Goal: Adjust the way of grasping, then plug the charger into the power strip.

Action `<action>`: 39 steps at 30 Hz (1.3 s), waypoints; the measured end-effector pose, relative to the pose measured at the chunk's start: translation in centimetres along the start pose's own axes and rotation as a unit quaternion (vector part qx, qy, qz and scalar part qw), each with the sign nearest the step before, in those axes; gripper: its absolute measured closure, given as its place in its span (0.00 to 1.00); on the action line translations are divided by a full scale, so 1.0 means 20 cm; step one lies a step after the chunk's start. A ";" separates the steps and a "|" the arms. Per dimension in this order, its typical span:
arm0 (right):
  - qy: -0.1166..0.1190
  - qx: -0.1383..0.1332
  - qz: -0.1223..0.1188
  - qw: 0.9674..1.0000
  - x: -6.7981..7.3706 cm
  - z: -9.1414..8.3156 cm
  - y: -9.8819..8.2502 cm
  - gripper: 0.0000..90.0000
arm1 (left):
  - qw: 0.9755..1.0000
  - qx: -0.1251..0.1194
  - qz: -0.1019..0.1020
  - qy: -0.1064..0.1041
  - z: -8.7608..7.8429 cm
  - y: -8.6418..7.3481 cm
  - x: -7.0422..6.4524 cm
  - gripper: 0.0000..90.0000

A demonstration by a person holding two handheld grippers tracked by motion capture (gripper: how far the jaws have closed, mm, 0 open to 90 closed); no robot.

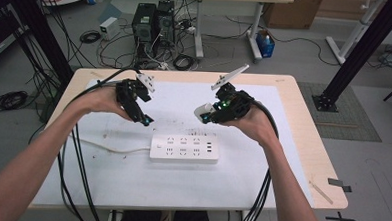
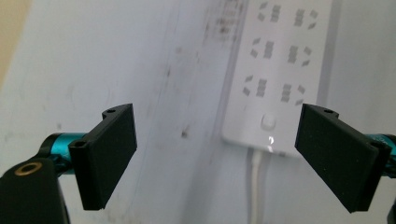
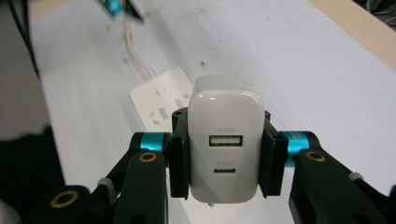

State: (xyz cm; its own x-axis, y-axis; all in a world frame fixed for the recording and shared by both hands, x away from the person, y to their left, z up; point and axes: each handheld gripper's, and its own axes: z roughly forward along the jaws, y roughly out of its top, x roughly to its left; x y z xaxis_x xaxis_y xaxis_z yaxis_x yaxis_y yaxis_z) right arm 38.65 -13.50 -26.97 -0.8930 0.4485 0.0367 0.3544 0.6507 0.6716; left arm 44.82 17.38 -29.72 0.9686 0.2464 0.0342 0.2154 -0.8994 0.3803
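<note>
A white power strip point(image 1: 184, 148) lies flat on the white mat, its cord point(image 1: 113, 148) trailing off to the left. The left gripper view looks down on the power strip point(image 2: 280, 60) between two wide-apart black pads point(image 2: 108, 154); nothing sits between them. My left gripper point(image 1: 144, 119) hovers open above the mat, left of and beyond the strip. My right gripper point(image 1: 205, 114) is shut on a white USB charger point(image 3: 225, 149), held above the strip's far right side. The charger point(image 1: 202, 112) shows two ports on its face in the right gripper view.
The white mat point(image 1: 263, 138) covers most of a light wooden table point(image 1: 307, 145). A wooden stick point(image 1: 321, 191) and a dark tape piece point(image 1: 339, 183) lie near the right front corner. Cables hang from both grippers over the front edge. Computers and cable coils sit on the floor beyond.
</note>
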 end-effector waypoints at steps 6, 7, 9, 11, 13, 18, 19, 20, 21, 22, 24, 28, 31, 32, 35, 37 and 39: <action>-0.017 0.033 -0.031 0.999 0.01 -0.01 0.00 0.69 | 0.997 0.082 -0.012 -0.007 0.04 -0.06 0.12 0.14; -0.016 0.040 -0.035 0.998 0.01 -0.01 0.00 0.69 | 0.997 0.081 -0.011 -0.006 0.05 -0.07 0.13 0.14; -0.013 0.054 -0.046 0.997 0.00 0.02 -0.01 0.69 | 0.996 0.085 -0.009 -0.010 0.06 -0.07 0.12 0.14; -0.005 0.076 -0.071 0.995 0.00 0.06 -0.01 0.69 | 0.996 0.091 0.001 -0.012 0.07 -0.07 0.12 0.14; 0.004 0.100 -0.096 0.990 0.00 0.11 -0.02 0.69 | 0.996 0.089 0.002 -0.014 0.08 -0.07 0.11 0.14; 0.033 0.148 -0.147 0.977 -0.01 0.27 -0.01 0.69 | 0.996 0.089 0.005 -0.011 0.10 -0.08 0.09 0.14; 0.033 0.148 -0.147 0.977 -0.01 0.27 -0.01 0.69 | 0.996 0.087 0.004 -0.008 0.10 -0.08 0.09 0.14; 0.040 0.157 -0.151 0.975 -0.01 0.29 0.00 0.69 | 0.996 0.087 0.002 -0.008 0.11 -0.09 0.09 0.14; 0.050 0.171 -0.158 0.971 -0.01 0.33 -0.01 0.69 | 0.996 0.087 0.002 -0.008 0.11 -0.11 0.08 0.14; 0.050 0.171 -0.158 0.971 -0.01 0.33 -0.01 0.69 | 0.996 0.087 0.002 -0.008 0.11 -0.11 0.08 0.14; 0.056 0.190 -0.170 0.965 -0.01 0.37 -0.01 0.69 | 0.996 0.088 0.000 -0.009 0.11 -0.13 0.08 0.14; 0.061 0.210 -0.180 0.959 -0.01 0.41 -0.01 0.69 | 0.996 0.086 -0.007 -0.010 0.12 -0.18 0.08 0.14; 0.073 0.223 -0.191 0.953 -0.01 0.47 0.00 0.69 | 0.996 0.083 -0.015 -0.007 0.12 -0.20 0.08 0.14; 0.074 0.228 -0.196 0.951 -0.01 0.48 0.00 0.69 | 0.996 0.085 -0.014 -0.009 0.12 -0.21 0.08 0.14; 0.071 0.246 -0.203 0.945 -0.01 0.52 0.00 0.69 | 0.997 0.082 -0.017 -0.005 0.12 -0.22 0.07 0.14; 0.068 0.253 -0.213 0.941 -0.01 0.54 0.00 0.69 | 0.997 0.081 -0.018 -0.003 0.12 -0.23 0.07 0.14; 0.063 0.260 -0.221 0.938 -0.01 0.55 0.01 0.69 | 0.997 0.078 -0.023 0.000 0.11 -0.24 0.07 0.14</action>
State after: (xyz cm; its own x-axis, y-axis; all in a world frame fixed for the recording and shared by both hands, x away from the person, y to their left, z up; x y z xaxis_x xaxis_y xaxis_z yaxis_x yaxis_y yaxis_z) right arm 41.91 -6.72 -35.07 -0.9986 0.0092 -0.0516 -0.0009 0.9814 0.1920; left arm 45.42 21.26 -33.60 0.9576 0.2876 0.0195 0.2753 -0.9324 0.2341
